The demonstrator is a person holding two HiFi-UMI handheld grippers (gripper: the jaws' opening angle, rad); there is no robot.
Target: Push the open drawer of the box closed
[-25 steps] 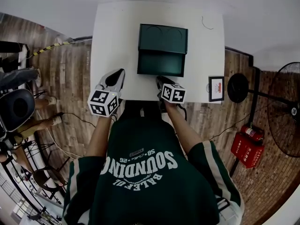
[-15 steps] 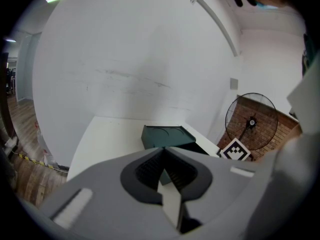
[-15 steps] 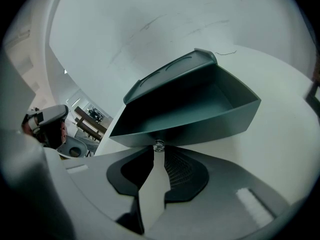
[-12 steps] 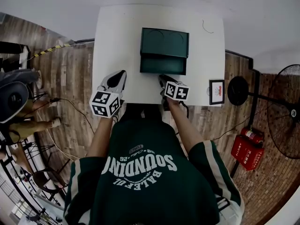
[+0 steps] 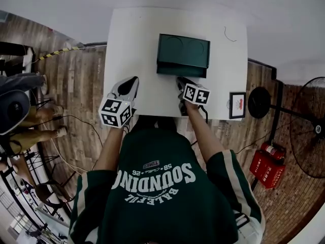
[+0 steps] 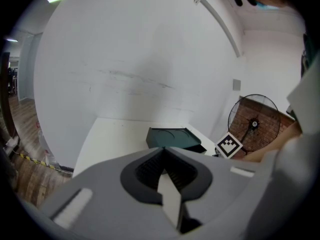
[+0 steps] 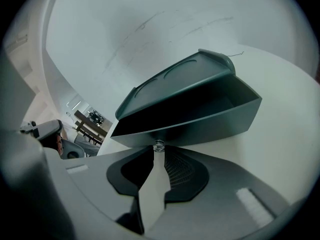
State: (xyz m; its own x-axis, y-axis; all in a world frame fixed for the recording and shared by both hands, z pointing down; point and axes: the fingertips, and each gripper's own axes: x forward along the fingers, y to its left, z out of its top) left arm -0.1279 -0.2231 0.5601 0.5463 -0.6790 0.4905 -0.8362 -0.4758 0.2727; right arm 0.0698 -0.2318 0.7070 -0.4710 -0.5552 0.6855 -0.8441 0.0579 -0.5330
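Note:
A dark green box (image 5: 184, 50) stands in the middle of the white table (image 5: 127, 44). Its drawer (image 5: 182, 71) sticks out a short way toward me. In the right gripper view the drawer (image 7: 200, 115) gapes dark, with a small clear knob (image 7: 159, 145) on its front. My right gripper (image 5: 180, 81) is shut, its tips (image 7: 157, 151) touching that knob. My left gripper (image 5: 133, 79) hovers shut over the table's near left part, apart from the box (image 6: 172, 138), with nothing between its jaws (image 6: 164, 153).
A small framed card (image 5: 237, 104) stands at the table's near right corner. A thin wire (image 5: 228, 33) lies at the far right. On the wooden floor are red extinguishers (image 5: 268, 162) and a fan (image 5: 311, 136) to the right, and a seated person (image 5: 23, 111) to the left.
The drawer has slid a good way into the box. My right gripper has moved forward with its front. The left gripper has stayed about where it was.

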